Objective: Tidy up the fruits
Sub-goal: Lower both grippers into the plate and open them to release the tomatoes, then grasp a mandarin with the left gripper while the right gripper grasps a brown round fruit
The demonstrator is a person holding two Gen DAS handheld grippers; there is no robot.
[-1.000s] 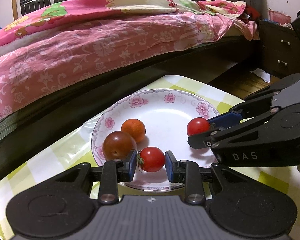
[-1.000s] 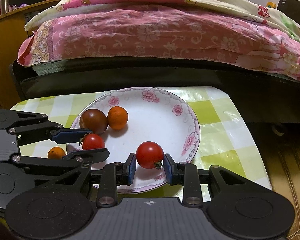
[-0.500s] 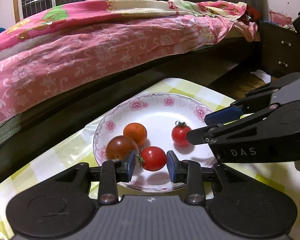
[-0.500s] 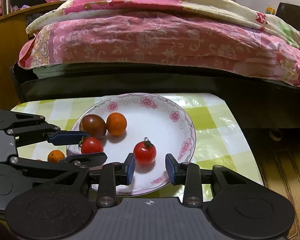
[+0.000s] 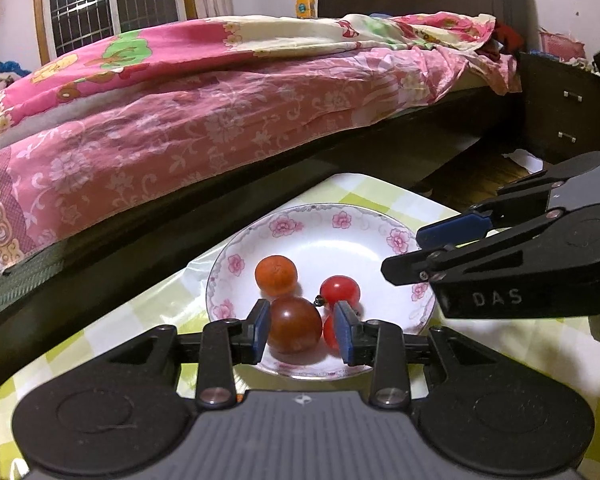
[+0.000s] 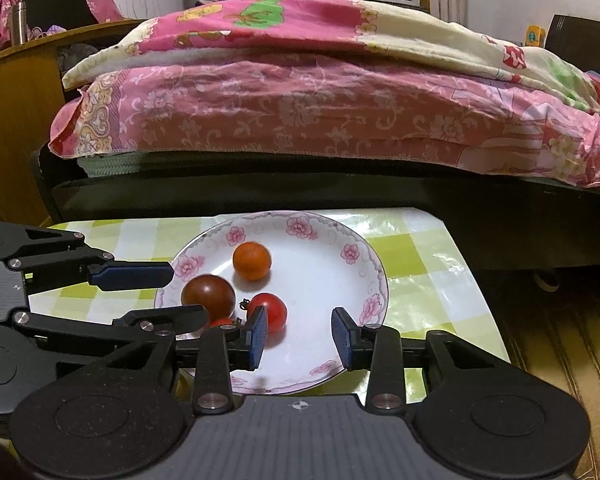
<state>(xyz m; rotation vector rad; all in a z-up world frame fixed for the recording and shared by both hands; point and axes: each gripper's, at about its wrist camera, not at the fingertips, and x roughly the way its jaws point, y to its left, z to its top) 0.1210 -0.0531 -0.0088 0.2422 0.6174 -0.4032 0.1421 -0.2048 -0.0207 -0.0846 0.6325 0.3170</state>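
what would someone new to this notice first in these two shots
Probably the flowered white plate on the green-checked table, holding a small orange fruit, a dark brown-red tomato and red tomatoes. Behind it, the pink floral bedspread fills the background. Both the left gripper and the right gripper hover open over the plate.

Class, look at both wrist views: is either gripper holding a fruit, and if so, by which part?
Neither. The right gripper is open over the bare plate. The left gripper frames the dark tomato without pressing it.

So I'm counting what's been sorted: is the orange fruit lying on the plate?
Yes, the orange fruit rests inside the flowered plate, beside the dark fruit.
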